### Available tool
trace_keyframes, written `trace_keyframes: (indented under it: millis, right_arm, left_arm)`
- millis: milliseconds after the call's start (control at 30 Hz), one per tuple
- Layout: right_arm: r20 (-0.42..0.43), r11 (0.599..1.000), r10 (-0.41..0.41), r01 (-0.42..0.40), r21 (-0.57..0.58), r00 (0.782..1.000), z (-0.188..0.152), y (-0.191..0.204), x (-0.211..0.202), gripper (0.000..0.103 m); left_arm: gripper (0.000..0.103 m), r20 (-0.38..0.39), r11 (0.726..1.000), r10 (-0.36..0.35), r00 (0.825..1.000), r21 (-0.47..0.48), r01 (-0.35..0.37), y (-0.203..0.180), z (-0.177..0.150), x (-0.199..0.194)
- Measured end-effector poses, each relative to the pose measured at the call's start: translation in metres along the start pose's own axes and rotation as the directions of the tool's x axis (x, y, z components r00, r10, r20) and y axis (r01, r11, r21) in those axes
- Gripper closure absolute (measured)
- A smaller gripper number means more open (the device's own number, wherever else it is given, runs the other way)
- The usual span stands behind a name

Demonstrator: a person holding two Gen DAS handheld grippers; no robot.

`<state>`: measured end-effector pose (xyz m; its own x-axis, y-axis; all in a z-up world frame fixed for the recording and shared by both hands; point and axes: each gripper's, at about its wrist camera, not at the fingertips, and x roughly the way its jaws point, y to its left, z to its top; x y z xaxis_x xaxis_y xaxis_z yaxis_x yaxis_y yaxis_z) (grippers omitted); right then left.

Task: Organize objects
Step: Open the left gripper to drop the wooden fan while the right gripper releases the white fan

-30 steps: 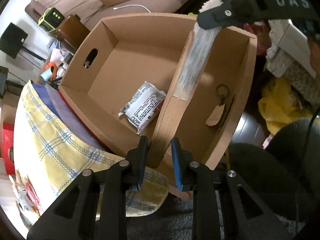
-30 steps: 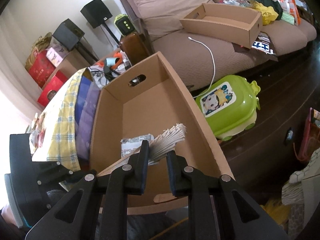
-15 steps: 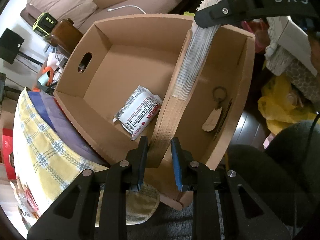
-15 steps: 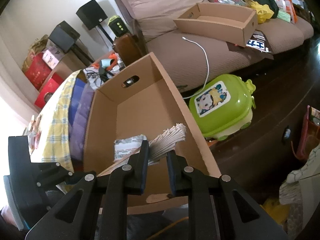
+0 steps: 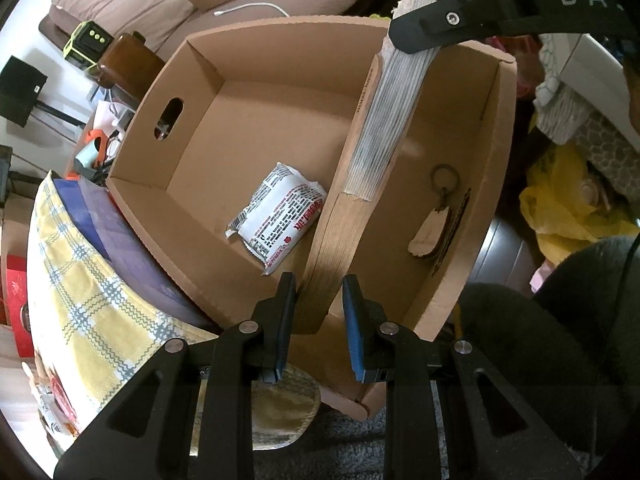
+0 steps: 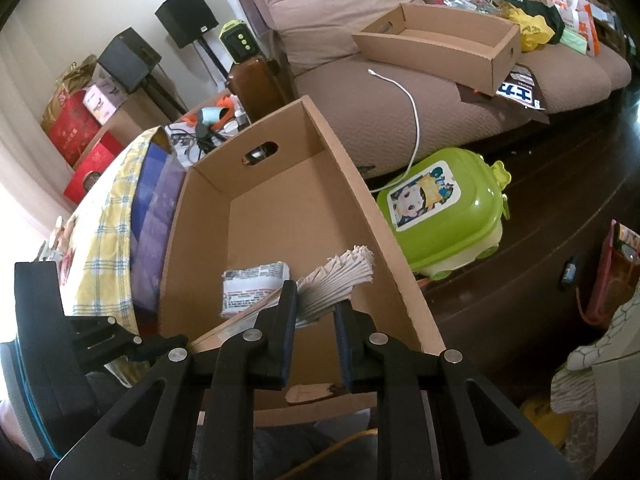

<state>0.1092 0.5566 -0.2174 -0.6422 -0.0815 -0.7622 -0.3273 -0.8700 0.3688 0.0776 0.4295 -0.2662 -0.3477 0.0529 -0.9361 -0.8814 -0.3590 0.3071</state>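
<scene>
While both tools are engaged, a thick book [image 5: 360, 184] stands on edge across the open cardboard box [image 5: 496, 168], dividing its interior. Left gripper [image 5: 318, 304] pinches the book's near, brown-edged end between its blue pads. Right gripper [image 6: 316, 312] clamps the far end, where the white pages [image 6: 340, 276] fan out. On one side of the book lies a white printed packet [image 5: 280, 216] on the box floor; on the other lies what appears to be a key ring with a wooden tag [image 5: 434, 220], though detail is poor.
</scene>
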Motion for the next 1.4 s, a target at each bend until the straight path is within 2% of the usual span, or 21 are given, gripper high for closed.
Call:
trace_keyframes:
  millis: [733, 867, 1100, 1300, 1333, 1400]
  right_arm:
    - [-0.031, 0.999, -0.025, 0.024, -0.025, 0.999, -0.002, 0.006, 0.006, 0.085]
    - [-0.054, 0.997, -0.064, 0.061, -0.05, 0.996, -0.005, 0.007, 0.012, 0.086]
    - [-0.125, 0.996, -0.065, 0.058, -0.062, 0.99, -0.011, 0.007, 0.025, 0.085]
    - [-0.128, 0.997, -0.061, 0.053, -0.062, 0.99, -0.013, 0.008, 0.024, 0.085]
    - [-0.129, 0.997, -0.061, 0.054, -0.059, 0.99, -0.012, 0.007, 0.024, 0.084]
    - [-0.13, 0.997, -0.064, 0.057, -0.053, 0.989, -0.012, 0.006, 0.024, 0.083]
  left_arm:
    - [0.081, -0.023, 1.0, 0.024, 0.999, -0.011, -0.024, 0.002, 0.0, 0.004]
    - [0.081, -0.027, 0.999, 0.019, 0.999, -0.04, -0.02, 0.009, 0.0, 0.005]
    - [0.081, -0.025, 0.999, 0.032, 0.999, -0.039, -0.033, 0.009, 0.0, 0.005]
    - [0.081, -0.015, 0.998, 0.043, 0.999, -0.053, -0.044, 0.011, -0.001, 0.003]
    - [0.081, -0.013, 0.997, 0.043, 0.999, -0.06, -0.044, 0.012, -0.001, 0.002]
    - [0.072, -0.012, 0.996, 0.046, 0.999, -0.075, -0.047, 0.016, -0.001, 0.002]
